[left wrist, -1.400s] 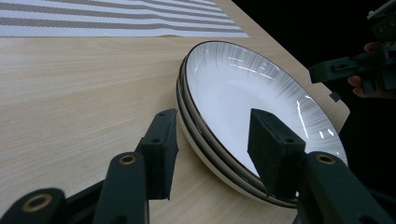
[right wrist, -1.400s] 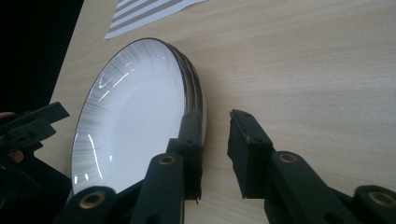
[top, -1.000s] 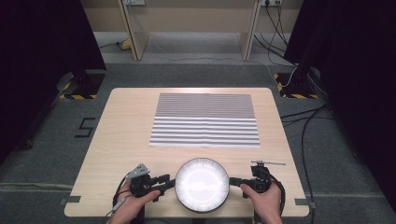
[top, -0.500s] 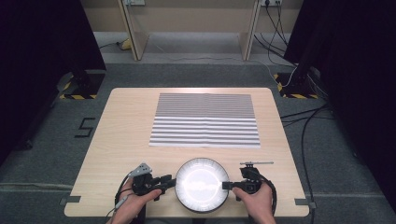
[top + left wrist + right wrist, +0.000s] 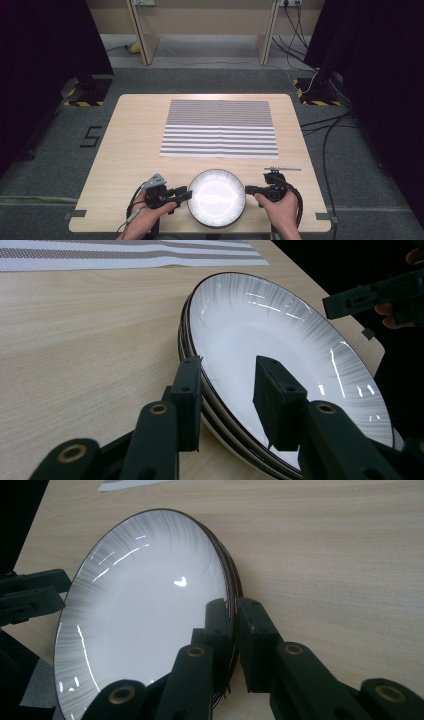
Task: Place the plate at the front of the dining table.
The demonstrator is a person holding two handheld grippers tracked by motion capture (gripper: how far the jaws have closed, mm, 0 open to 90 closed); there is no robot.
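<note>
High view puts the plates (image 5: 216, 197), a small stack by their layered rims, at the near edge of the worktop (image 5: 135, 140), below a striped mat (image 5: 219, 127). On the left, the left hand-held gripper (image 5: 182, 194) straddles the stack's rim with its jaws spread, one under and one over, not yet closed. On the right, the right hand-held gripper (image 5: 248, 189) has its jaws pinched on the opposite rim. The step looks like a two-sided grasp; next the left needs to close before any level lift.
</note>
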